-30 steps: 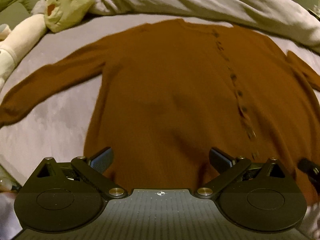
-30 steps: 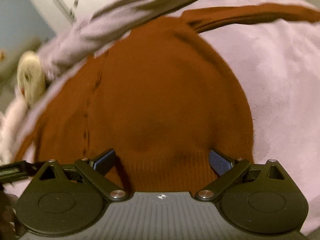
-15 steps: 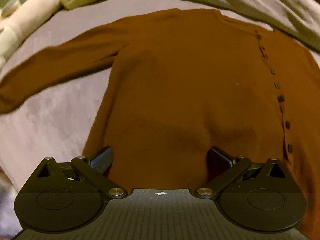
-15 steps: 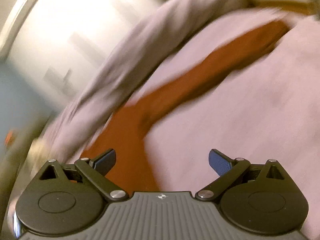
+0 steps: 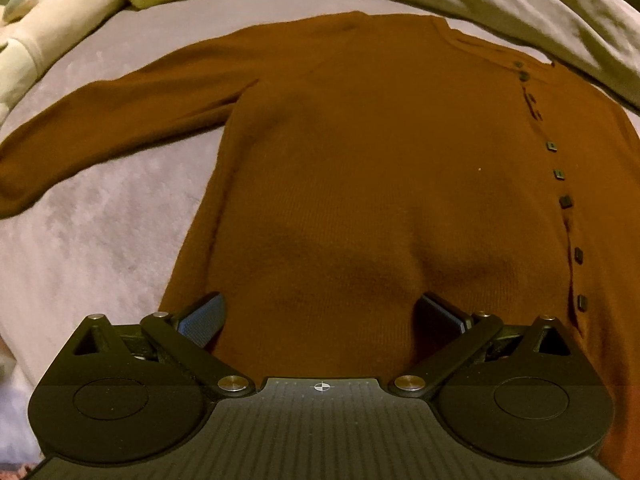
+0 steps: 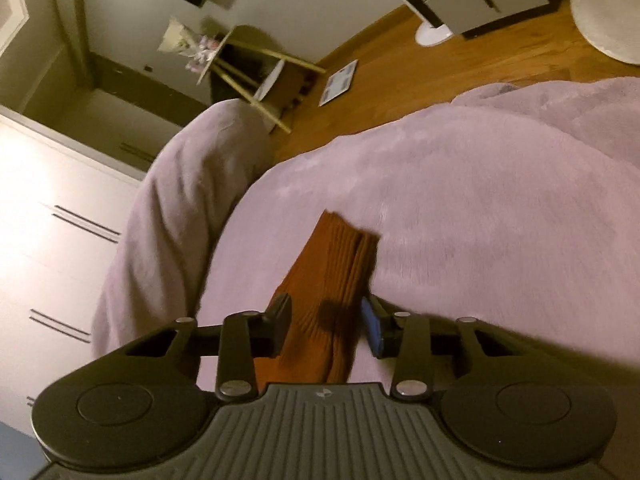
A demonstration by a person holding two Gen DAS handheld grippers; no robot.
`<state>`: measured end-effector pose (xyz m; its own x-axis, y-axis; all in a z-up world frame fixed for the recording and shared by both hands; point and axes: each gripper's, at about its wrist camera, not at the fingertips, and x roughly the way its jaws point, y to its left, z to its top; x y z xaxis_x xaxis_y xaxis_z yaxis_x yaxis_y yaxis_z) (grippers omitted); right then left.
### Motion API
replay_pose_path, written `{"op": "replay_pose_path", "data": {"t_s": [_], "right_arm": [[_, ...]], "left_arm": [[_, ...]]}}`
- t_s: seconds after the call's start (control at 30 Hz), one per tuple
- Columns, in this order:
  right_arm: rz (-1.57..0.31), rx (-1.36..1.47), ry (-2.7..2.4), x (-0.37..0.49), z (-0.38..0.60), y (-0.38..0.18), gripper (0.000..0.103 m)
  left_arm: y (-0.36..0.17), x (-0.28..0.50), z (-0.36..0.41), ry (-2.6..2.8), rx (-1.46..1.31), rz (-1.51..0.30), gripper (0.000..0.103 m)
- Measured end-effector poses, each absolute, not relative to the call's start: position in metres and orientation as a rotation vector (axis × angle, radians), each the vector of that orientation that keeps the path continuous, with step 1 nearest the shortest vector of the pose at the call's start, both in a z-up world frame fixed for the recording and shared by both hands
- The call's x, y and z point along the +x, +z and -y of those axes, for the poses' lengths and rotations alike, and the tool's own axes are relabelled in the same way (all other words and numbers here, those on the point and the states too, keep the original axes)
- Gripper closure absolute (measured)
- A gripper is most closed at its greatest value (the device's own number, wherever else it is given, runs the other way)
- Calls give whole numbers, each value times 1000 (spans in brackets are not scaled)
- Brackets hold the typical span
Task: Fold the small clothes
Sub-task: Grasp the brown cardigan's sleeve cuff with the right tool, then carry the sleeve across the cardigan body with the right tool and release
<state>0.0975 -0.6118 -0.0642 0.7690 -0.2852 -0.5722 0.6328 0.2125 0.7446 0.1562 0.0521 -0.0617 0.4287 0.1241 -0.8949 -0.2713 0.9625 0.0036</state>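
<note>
The left tongs stand wide apart, low over the hem of the brown cardigan, with nothing clamped. The right tongs are closing with the ribbed cuff of one sleeve between them; the left pad touches it, the right pad has a small gap. The cardigan lies flat on the bed, button row visible, one sleeve stretched sideways. One plush toy lies beyond.
</note>
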Motion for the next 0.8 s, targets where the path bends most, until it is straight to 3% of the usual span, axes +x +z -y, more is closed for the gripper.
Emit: {"op": "replay_pose_path", "data": {"t_s": [0.07, 0.17, 0.43, 0.57, 0.7, 0.8], "right_arm": [[-361, 1199, -684, 102, 622, -67, 92], [-369, 1204, -688, 103, 628, -67, 97], [-352, 745, -484, 151, 543, 25, 97], [-328, 539, -142, 185, 431, 69, 97], [-395, 409, 178, 204, 308, 70, 96], [-526, 368, 280, 209, 248, 40, 78]], "left_arm": [[-61, 158, -52, 247, -153, -1106, 0], [-60, 157, -53, 250, -156, -1105, 0], [-38, 155, -54, 305, -100, -1028, 0], [-18, 148, -65, 256, -159, -963, 0], [-4, 148, -74, 218, -204, -916, 0], [2, 153, -78, 164, -241, -911, 0]]}}
